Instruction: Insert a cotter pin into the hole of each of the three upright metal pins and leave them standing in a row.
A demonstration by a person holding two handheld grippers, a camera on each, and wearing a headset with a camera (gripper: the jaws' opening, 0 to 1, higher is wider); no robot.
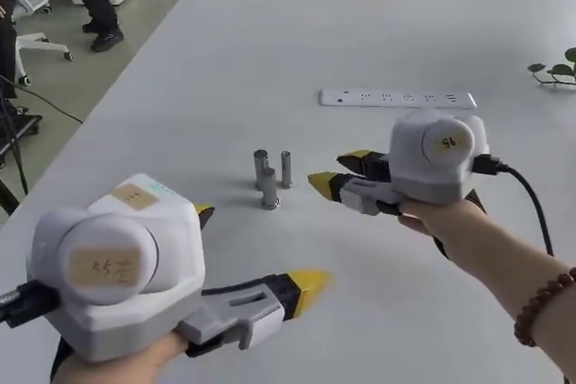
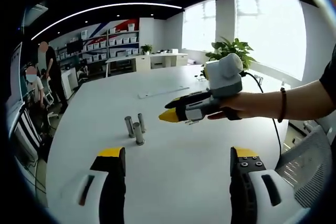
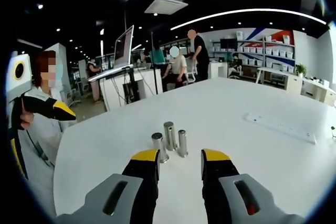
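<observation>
1. Three metal pins [image 1: 269, 188] stood upright in a tight cluster near the middle of the white worktop [image 1: 225, 60]. From the head view, two stood behind and one in front. Whether they touched could not be told.
2. Nearest the camera, the left gripper [image 1: 258, 247] was held well short of the pins. Its yellow-tipped jaws were spread wide with nothing between them.
3. To the right of the cluster, the right gripper [image 1: 337, 170] hung close by with its jaws pointed at the pins. They were parted by a narrower gap and empty.
4. Seen along the right gripper's own jaws, the pins [image 3: 169, 139] stood just beyond the tips.
5. Beyond the pins, a white power strip [image 1: 398, 98] lay flat on the worktop. A leafy plant [image 1: 558, 69] showed at the far right edge.
</observation>
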